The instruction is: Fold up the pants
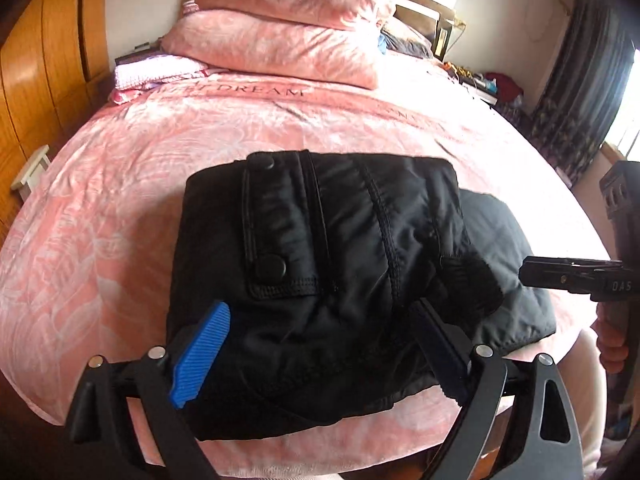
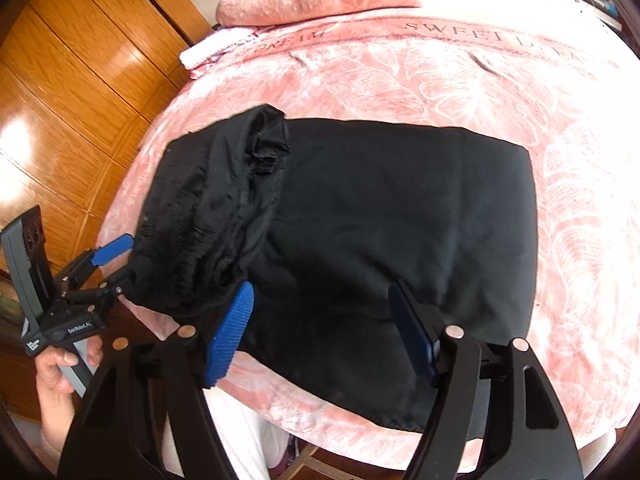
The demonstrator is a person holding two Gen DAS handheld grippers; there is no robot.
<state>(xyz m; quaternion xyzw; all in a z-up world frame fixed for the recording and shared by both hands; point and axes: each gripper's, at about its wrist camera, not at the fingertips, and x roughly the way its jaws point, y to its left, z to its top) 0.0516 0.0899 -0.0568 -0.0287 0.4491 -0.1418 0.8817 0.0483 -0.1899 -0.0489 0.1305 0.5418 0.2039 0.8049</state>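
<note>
Black pants (image 1: 340, 220) lie folded in a compact rectangle near the front edge of a pink bed (image 1: 120, 200). In the left wrist view the top layer shows a snap-button flap and seams. My left gripper (image 1: 320, 344) stands open, wide astride the near edge of the bundle, and its blue pads do not press the cloth. In the right wrist view the pants (image 2: 400, 200) spread flat, with a rumpled folded-over part (image 2: 224, 200) at the left. My right gripper (image 2: 322, 328) hangs open over their near edge. The left gripper (image 2: 114, 262) shows at the bundle's left end.
Two pink pillows (image 1: 280, 20) are stacked at the head of the bed, with a folded pink-white cloth (image 1: 156, 72) beside them. A wooden wardrobe (image 2: 80, 80) lines the left side. Dark curtains (image 1: 580, 100) hang at the right. A hand (image 2: 60, 368) holds the left gripper's handle.
</note>
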